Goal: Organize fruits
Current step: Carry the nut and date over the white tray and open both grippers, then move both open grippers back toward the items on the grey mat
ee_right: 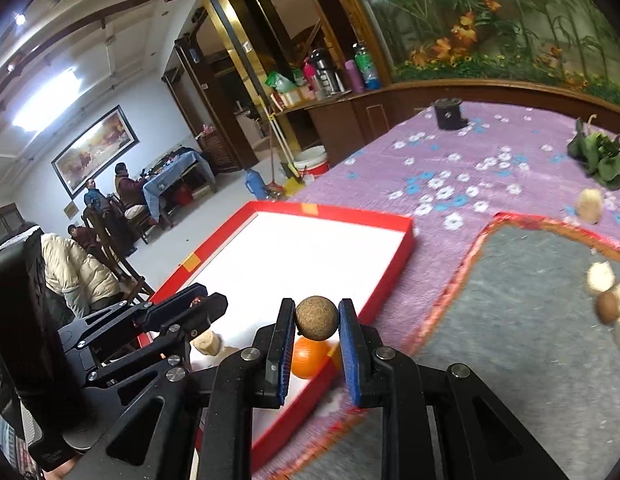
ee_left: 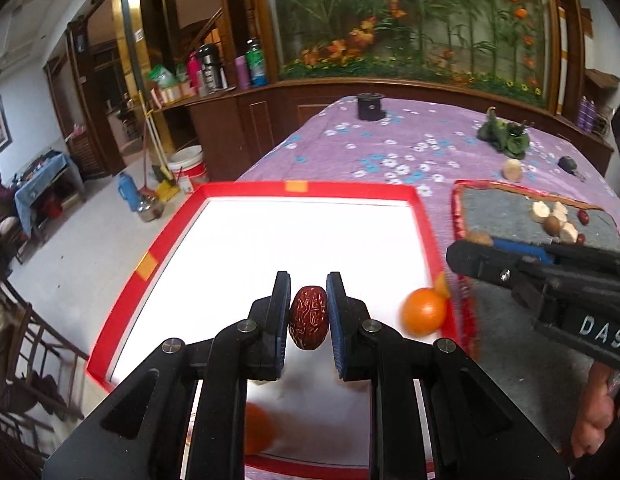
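Note:
My left gripper is shut on a wrinkled red date and holds it above the white floor of the red-rimmed tray. An orange lies at the tray's right rim. My right gripper is shut on a round brown fruit over the tray's right edge, above the orange. The right gripper also shows in the left wrist view. Several pale and brown fruits and a red date lie on the grey mat.
The table wears a purple flowered cloth. On it stand a black cylinder, a green leafy bunch, a loose pale fruit and a dark object. A pale fruit lies in the tray.

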The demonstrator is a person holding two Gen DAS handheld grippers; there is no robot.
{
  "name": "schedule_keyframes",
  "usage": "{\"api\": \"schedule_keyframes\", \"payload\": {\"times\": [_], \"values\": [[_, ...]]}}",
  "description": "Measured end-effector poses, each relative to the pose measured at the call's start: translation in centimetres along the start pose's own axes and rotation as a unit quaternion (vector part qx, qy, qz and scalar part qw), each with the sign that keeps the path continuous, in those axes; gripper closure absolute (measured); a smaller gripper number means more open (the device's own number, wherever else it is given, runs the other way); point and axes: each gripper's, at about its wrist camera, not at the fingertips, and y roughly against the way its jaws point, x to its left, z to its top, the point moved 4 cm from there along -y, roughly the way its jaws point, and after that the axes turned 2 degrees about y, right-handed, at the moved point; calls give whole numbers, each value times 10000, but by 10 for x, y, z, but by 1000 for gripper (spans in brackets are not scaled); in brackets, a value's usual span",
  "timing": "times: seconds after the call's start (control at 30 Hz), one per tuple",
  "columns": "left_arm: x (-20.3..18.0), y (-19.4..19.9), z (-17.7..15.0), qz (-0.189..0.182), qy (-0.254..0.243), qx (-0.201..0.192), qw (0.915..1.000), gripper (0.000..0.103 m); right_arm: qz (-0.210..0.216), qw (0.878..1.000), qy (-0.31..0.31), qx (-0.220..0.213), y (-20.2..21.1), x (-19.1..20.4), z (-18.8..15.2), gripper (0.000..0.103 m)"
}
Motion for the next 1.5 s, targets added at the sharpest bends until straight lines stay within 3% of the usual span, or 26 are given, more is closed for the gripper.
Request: {"api": "schedule_keyframes", "payload": {"times": [0.53, 0.63, 0.7, 0.73, 0.87, 1.0, 1.07, 1.13, 1.2, 1.4, 1.5], "values": [[27, -20, -9, 419, 272, 277, 9984, 83, 534, 9981, -143, 289, -35, 0, -9, 80], [37, -18, -12, 487, 438, 302, 9974, 62, 792, 9955, -475, 209, -27, -11, -7, 76], [46, -14, -13, 559, 541, 220, 9967, 48, 952, 9931, -669, 122, -21, -17, -5, 68], [48, -13, -13, 588, 557, 205, 9965, 48, 1036, 9917, -756, 104, -19, -19, -5, 63], [55, -7, -17, 652, 529, 150, 9964, 48, 1222, 9875, -919, 375, -25, -17, -11, 62], [59, -5, -21, 746, 490, 148, 9959, 48, 905, 9931, -602, 445, -30, 0, -12, 61], [62, -5, -20, 749, 539, 153, 9956, 48, 1312, 9881, -550, 579, -31, 15, -12, 61], [65, -3, -21, 772, 588, 151, 9952, 48, 1968, 9745, -653, 859, -34, 27, -13, 61], [64, 0, -21, 756, 580, 134, 9954, 48, 2104, 9719, -838, 639, -29, 23, -9, 61], [47, 12, -15, 627, 444, 10, 9970, 47, 1461, 9837, -981, 361, -6, -16, -8, 60], [36, 19, -11, 565, 368, -69, 9977, 33, 1052, 9896, -971, 172, 16, -37, -10, 60]]}}
